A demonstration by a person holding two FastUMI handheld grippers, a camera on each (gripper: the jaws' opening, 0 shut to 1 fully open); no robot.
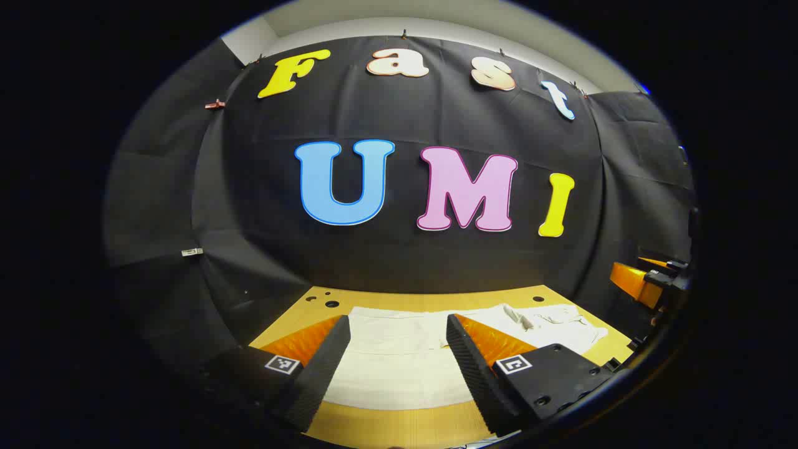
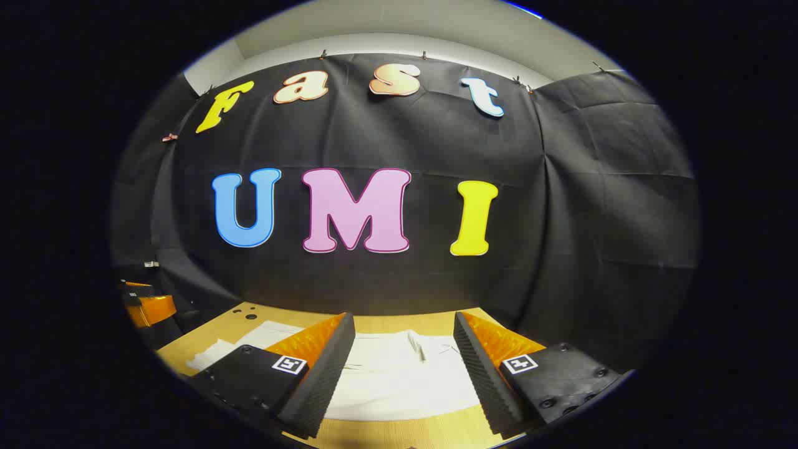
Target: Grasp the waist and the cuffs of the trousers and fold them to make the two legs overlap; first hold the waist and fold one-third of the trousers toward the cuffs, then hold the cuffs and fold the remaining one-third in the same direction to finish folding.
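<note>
Here the white trousers [image 1: 399, 362] lie spread flat on the wooden table [image 1: 386, 427], just ahead of both grippers. The left gripper [image 1: 397, 368] and right gripper [image 2: 404, 368] hover above them, jaws spread, holding nothing. The cloth looks soft, light and limp; pinching the hemmed edges likely gives the surest hold.

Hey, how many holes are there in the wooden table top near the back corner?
2 in the left gripper view: a small hole and a larger hole beside it, left of the white trousers. More may lie hidden under the cloth.
</note>
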